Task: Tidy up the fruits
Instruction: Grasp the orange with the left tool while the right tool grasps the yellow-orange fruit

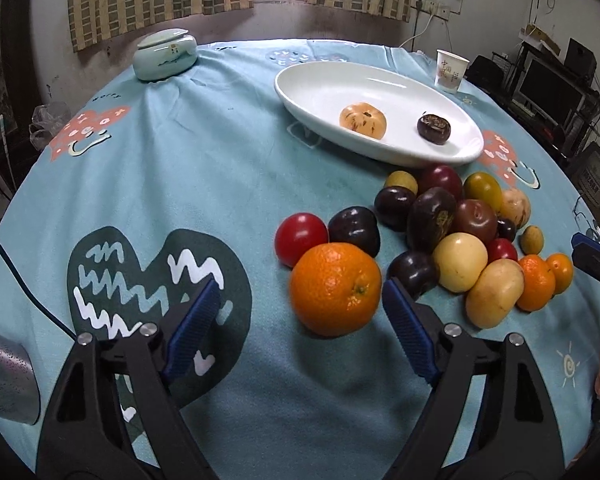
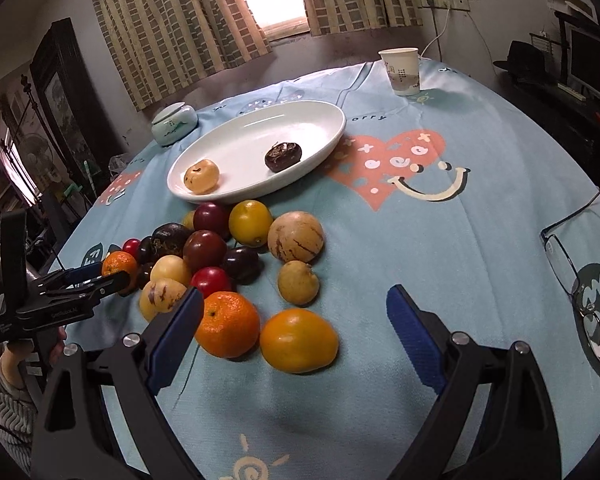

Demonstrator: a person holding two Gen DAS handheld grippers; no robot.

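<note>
both tools released — left tool (image 1: 302,300) straddles a large orange (image 1: 335,289) in the fruit pile; right tool (image 2: 296,308) hovers over 2 oranges; white dish (image 2: 256,152) on the bench (image 2: 440,248) holds 2 fruits.

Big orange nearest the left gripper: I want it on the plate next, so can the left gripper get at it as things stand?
Probably yes. The left gripper is open with the big orange right ahead between its jaws, its near side and top bare. A red fruit and a dark plum crowd only its far side.
</note>
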